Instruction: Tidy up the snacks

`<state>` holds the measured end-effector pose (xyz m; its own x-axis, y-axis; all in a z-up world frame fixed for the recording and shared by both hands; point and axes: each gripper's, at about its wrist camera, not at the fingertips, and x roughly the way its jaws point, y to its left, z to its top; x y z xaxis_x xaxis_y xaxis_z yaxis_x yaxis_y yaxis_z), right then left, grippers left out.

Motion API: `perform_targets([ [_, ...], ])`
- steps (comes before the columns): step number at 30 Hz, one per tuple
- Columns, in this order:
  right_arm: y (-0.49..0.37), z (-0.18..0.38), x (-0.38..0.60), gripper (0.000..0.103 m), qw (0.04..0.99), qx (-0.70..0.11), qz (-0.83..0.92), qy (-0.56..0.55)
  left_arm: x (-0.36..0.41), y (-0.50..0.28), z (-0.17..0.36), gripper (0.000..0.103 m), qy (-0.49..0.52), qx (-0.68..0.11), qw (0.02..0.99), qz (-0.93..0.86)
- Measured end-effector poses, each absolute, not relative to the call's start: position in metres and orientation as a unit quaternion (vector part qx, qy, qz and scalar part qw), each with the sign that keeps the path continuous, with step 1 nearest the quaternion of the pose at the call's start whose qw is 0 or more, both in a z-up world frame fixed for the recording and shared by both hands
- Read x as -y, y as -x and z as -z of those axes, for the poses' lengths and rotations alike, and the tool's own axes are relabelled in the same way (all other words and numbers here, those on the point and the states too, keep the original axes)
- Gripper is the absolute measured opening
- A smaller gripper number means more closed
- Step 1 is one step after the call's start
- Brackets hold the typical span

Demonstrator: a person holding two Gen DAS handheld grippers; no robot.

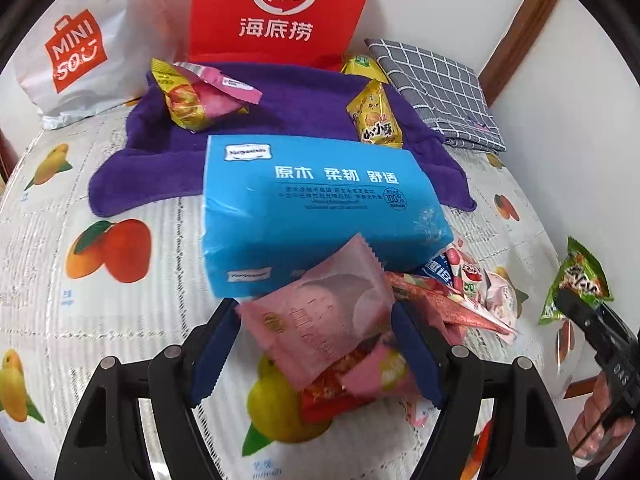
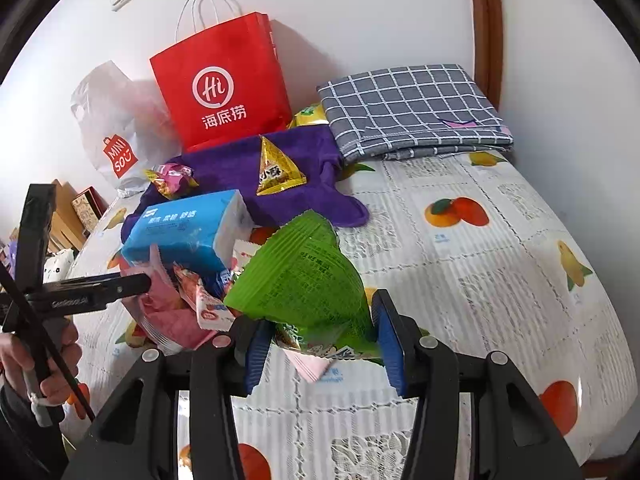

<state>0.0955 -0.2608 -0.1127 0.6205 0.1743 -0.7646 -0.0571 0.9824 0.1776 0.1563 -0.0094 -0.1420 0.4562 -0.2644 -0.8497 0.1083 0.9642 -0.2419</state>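
Pink packet (image 1: pixel 320 320) sits between left claw (image 1: pixel 316 344) pads, seemingly gripped.

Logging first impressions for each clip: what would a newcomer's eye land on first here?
Probably the red paper bag standing against the wall at the back of the table, with a purple towel spread in front of it. Next, the blue tissue pack at the centre beside a heap of snacks. Each tool grips a packet: the left tool a pink packet, the right tool a green packet.
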Motion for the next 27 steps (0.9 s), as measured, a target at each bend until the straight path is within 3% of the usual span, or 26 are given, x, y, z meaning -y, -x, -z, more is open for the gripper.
perform_targets([
  [3, -0.095, 0.121, 0.26, 0.048, 0.895, -0.436, -0.063, -0.07, 0.013, -0.161, 0.149, 0.071, 0.078, -0.514, 0.847, 0.11],
  [5, -0.097, 0.127, 0.26, 0.048, 0.891, -0.442, -0.063, -0.077, 0.012, -0.162, 0.153, 0.051, 0.087, -0.518, 0.843, 0.119],
  [6, -0.097, 0.131, 0.261, 0.048, 0.889, -0.446, -0.063, -0.083, 0.01, -0.162, 0.154, 0.049, 0.096, -0.52, 0.84, 0.123],
  [27, -0.061, 0.123, 0.217, 0.047, 0.884, -0.452, -0.087, -0.083, -0.044, -0.09, 0.122, 0.048, 0.109, -0.492, 0.858, 0.098],
])
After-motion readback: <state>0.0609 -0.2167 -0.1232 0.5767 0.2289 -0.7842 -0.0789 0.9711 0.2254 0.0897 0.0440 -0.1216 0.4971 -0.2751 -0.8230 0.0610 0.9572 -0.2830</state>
